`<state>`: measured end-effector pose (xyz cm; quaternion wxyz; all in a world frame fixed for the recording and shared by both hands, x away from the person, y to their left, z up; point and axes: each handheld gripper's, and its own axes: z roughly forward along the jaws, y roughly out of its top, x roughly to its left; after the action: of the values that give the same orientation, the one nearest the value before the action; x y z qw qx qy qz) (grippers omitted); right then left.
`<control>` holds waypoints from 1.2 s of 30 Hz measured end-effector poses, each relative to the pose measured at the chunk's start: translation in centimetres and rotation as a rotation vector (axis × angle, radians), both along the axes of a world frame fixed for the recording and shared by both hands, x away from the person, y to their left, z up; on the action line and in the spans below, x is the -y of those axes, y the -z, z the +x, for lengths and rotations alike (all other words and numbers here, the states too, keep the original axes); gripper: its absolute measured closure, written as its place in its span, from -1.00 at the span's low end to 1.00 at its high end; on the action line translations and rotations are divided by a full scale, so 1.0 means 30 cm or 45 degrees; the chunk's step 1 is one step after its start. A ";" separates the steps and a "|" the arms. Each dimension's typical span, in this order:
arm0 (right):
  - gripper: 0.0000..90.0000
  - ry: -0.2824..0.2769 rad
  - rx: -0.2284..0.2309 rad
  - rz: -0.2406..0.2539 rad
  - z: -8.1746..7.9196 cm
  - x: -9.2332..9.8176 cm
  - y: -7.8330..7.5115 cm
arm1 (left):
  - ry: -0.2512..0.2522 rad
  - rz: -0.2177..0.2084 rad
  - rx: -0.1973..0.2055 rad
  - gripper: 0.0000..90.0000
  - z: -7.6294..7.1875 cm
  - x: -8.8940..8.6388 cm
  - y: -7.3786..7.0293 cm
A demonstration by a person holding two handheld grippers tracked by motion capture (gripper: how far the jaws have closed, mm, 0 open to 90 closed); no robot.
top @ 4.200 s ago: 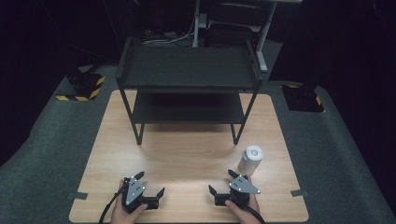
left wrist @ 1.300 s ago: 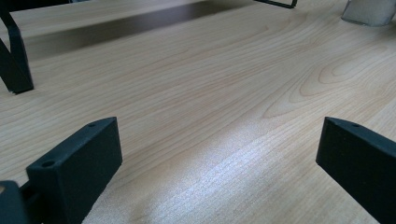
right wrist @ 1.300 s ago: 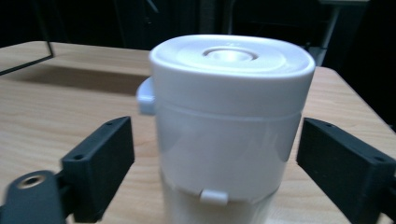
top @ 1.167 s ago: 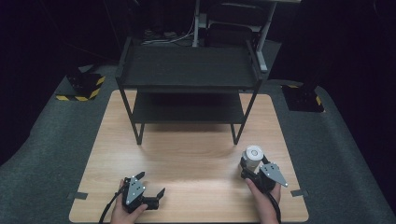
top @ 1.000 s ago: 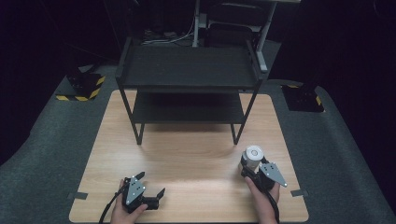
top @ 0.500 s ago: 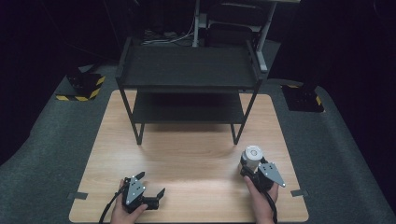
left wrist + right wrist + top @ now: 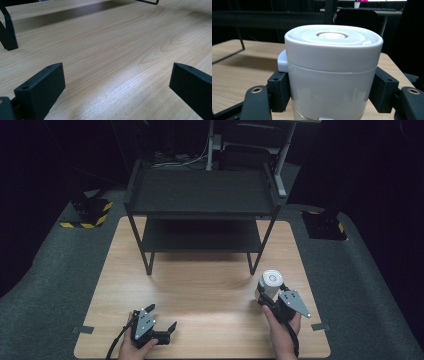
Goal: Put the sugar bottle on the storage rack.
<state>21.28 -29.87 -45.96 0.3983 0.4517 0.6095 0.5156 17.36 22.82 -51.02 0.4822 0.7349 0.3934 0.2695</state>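
In the high view, a wooden counter (image 7: 200, 290) holds a black two-level shelf (image 7: 202, 200) at the top middle of the frame. A white round container (image 7: 270, 284) stands at the lower right, just below the shelf's right leg. The right hand-held gripper (image 7: 274, 296) pinches it. The left hand-held gripper (image 7: 161, 318) sits at the lower left.

In the left gripper view, its jaws are spread wide over bare wood.

In the right gripper view, both jaws press the container's (image 7: 332, 70) sides.
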 end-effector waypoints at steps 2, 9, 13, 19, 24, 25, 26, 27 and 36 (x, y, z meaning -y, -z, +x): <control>-0.30 -0.006 0.011 0.003 0.000 -0.007 -0.031 | -0.001 0.000 0.001 -0.99 0.000 0.000 0.000; -0.30 -0.028 0.038 0.008 0.011 -0.037 -0.133 | -0.004 0.001 0.000 -0.99 -0.001 0.001 0.000; -0.30 -0.043 0.047 0.008 0.027 -0.063 -0.195 | -0.002 0.000 0.000 -0.99 -0.001 0.000 0.000; -0.30 -0.087 0.062 0.003 0.070 -0.093 -0.271 | 0.000 -0.001 0.000 -0.99 0.000 -0.001 0.000; -0.30 -0.115 0.069 0.004 0.110 -0.130 -0.323 | 0.003 -0.001 -0.003 -0.99 0.001 -0.002 -0.001; -0.30 -0.121 0.070 0.001 0.116 -0.136 -0.329 | 0.004 0.000 -0.004 -0.99 0.002 -0.003 -0.001; -0.30 -0.129 0.069 -0.001 0.128 -0.148 -0.339 | 0.005 0.000 -0.005 -0.99 0.003 -0.004 -0.002; -0.30 -0.134 0.068 -0.002 0.137 -0.158 -0.347 | 0.006 -0.001 -0.006 -0.99 0.003 -0.004 -0.002; -0.30 -0.177 0.061 0.009 0.215 -0.244 -0.383 | 0.012 -0.005 -0.006 -0.99 0.004 -0.006 -0.001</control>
<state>27.74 -22.55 -34.46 0.3743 0.3971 0.6280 0.5548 17.47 23.01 -51.00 0.4841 0.7362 0.3917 0.2649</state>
